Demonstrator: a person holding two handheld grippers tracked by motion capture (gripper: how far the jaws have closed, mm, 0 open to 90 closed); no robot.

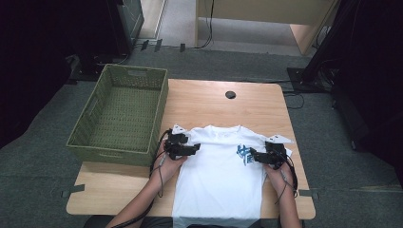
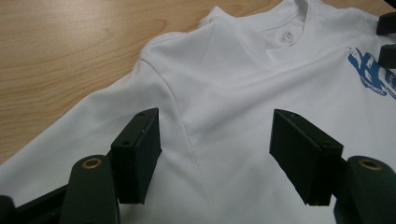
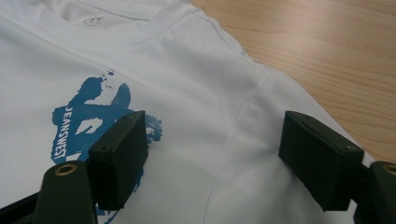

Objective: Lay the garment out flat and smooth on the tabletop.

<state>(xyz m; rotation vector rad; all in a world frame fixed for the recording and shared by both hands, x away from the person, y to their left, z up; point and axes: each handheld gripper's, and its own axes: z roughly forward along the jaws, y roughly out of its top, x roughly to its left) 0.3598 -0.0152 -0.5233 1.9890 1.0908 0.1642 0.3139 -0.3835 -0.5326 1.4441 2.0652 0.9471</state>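
White T-shirt (image 1: 216, 175) flat on table (image 1: 209, 102); left claw (image 2: 215, 156) and right claw (image 3: 215, 158) both released above it

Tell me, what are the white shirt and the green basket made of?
The white T-shirt looks like soft matte knit cotton or a blend: it creases gently and shows stitched seams. The green basket seems woven, with a plaited texture on walls and floor; whether plastic or fibre is unclear.

Black tongs (image 2: 215, 158), brass-coloured screws
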